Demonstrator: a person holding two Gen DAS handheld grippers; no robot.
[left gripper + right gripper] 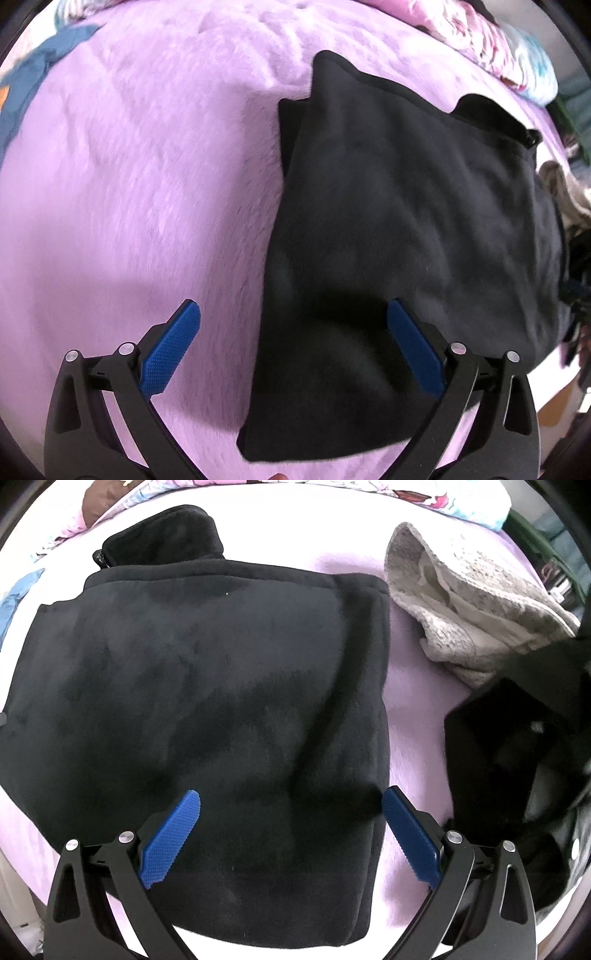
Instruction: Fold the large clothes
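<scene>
Black fleece jacket (192, 701), folded into a rough rectangle with its collar at the far end, lies flat on a lilac plush blanket (129, 184). Left tongs (293, 314) hover spread wide over the jacket's near left edge — gripping nothing. Right tongs (291, 801) hang equally wide over its near right part, empty. A grey knitted garment (461, 602) lies crumpled just beside the jacket's far right corner.

Both handheld tools look alike: the left matte black plastic two-finger gripper (293, 338) and the right matte black plastic two-finger gripper (291, 821) carry blue, finely knurled rubber pads (170, 836), round silver pivot screws and triangular cut-outs.
</scene>
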